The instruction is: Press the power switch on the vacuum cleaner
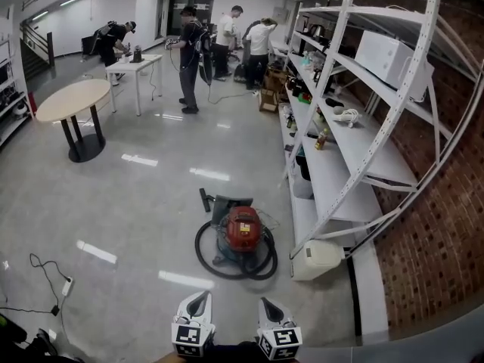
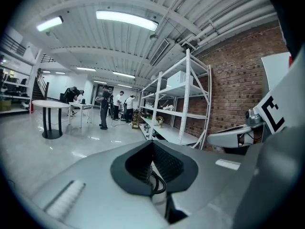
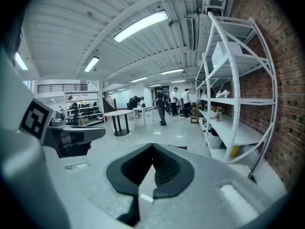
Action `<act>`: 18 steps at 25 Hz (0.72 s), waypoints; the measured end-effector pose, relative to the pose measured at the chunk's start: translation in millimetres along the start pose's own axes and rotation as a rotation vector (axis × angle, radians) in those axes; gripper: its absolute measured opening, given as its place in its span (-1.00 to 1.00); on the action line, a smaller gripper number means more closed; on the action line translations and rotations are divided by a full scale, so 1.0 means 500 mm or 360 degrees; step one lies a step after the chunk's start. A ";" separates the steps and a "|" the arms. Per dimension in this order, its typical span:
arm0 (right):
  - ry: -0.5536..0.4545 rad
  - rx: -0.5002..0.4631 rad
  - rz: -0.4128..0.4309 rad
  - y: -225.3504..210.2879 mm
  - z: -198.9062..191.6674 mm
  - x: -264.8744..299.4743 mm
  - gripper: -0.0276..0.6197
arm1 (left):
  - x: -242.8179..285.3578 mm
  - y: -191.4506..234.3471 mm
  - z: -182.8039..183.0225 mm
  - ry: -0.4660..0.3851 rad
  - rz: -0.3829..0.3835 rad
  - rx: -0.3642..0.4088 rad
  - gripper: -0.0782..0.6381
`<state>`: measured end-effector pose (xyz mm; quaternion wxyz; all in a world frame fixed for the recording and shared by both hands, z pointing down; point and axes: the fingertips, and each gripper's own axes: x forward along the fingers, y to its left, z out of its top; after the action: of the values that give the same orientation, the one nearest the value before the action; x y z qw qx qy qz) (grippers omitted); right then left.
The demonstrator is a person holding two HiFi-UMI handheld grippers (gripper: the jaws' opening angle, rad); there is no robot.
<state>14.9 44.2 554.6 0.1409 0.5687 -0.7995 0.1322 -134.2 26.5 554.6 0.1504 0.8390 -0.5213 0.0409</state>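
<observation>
The vacuum cleaner (image 1: pixel 243 230), a red-topped canister on a grey base, sits on the glossy floor in the head view, with its black hose (image 1: pixel 227 267) coiled round it. My left gripper (image 1: pixel 200 296) and right gripper (image 1: pixel 265 303) are side by side at the bottom edge, nearer than the vacuum and apart from it. Both point forward over the floor. In the left gripper view my left gripper (image 2: pixel 152 144) has its jaws together with nothing between them. The right gripper view shows my right gripper (image 3: pixel 152 147) the same way. Neither gripper view shows the vacuum.
A white shelving rack (image 1: pixel 355 134) runs along the brick wall at right, with a white jug (image 1: pixel 314 259) on its lowest shelf next to the vacuum. A power strip (image 1: pixel 66 286) with cables lies at left. A round table (image 1: pixel 72 100), a white table (image 1: pixel 136 63) and several people are far back.
</observation>
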 end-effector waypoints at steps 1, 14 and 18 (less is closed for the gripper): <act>0.0004 -0.0003 -0.0002 -0.001 0.003 0.009 -0.94 | 0.004 0.010 0.005 -0.0013 0.0011 0.0005 -0.74; 0.0044 0.0022 0.0114 -0.066 0.042 0.177 -0.94 | 0.117 0.096 0.023 0.0030 0.0197 -0.0002 -0.74; 0.0062 0.0012 0.0178 -0.108 0.062 0.251 -0.94 | 0.201 0.107 0.041 0.0031 0.0238 -0.0024 -0.74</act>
<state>24.5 -94.2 575.8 0.1467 0.5211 -0.8266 0.1538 -138.0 -88.1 568.7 0.1583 0.7962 -0.5813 0.0560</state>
